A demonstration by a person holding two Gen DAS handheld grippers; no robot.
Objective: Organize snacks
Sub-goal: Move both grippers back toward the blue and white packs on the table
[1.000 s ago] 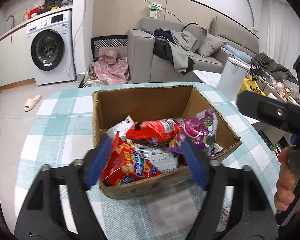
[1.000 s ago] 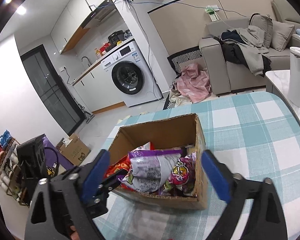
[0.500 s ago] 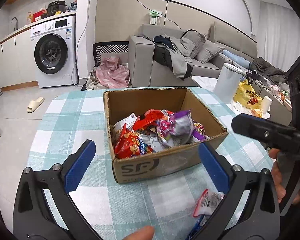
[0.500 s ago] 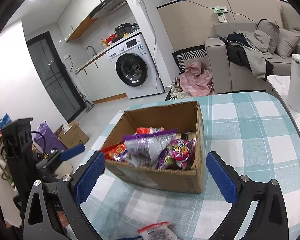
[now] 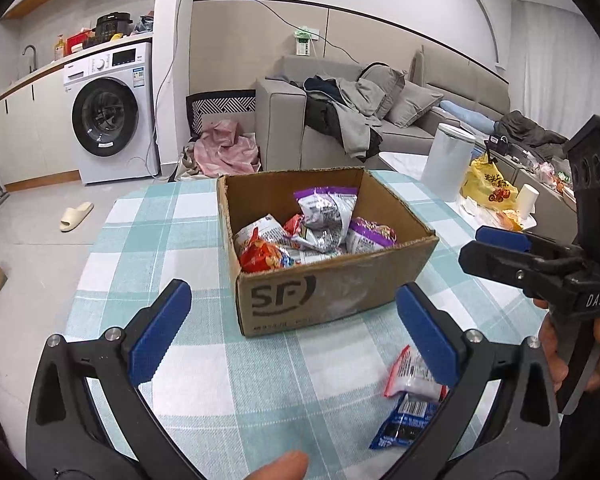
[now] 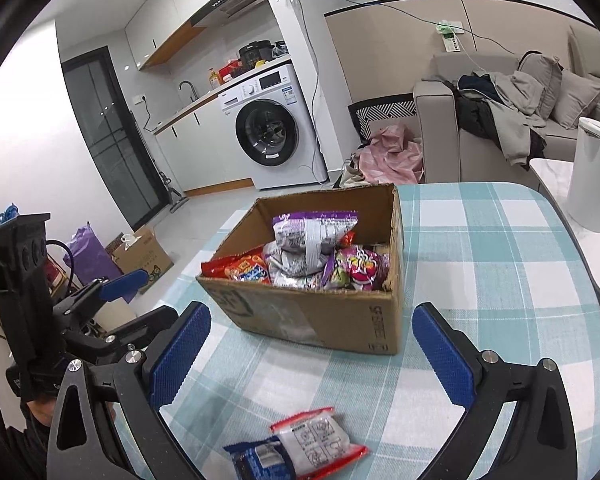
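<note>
Both grippers have pulled back from the cardboard box [image 5: 324, 280] since a sec ago, when their pads were at its near wall; box now sits further off w/ bare cloth in front. Left gripper [image 5: 296, 332] jaws opened within that sec and now stand fully spread, nothing between the pads. Right gripper [image 6: 312, 352] jaws also spread wide, empty.

Largest first: table w/ teal-and-white checked cloth [image 5: 148, 240] fills the lower half of both views. Box stands on it, open top, printed lettering on the near side, roughly centred ahead of both grippers. Inside: heap of snack packs, incl. a purple-and-silver pack [image 6: 314, 232] lying on top toward the back, a red pack [image 5: 262, 256] at the near left corner as the left cam sees it, and a pink-purple pack [image 6: 362, 266] at the near right corner in the right cam.

Outside the box, on the cloth close to the grippers: a red-edged clear packet [image 6: 320, 442] and a dark blue packet [image 6: 260, 460], touching, blue one partly under the red-edged one. In the left view both lie by the right pad, partly hidden behind it. Neither is gripped.

A fingertip [image 5: 280, 466] shows at the bottom edge of the left view. The person's hand [image 5: 580, 344] holds the right gripper's handle at the right edge.
</note>
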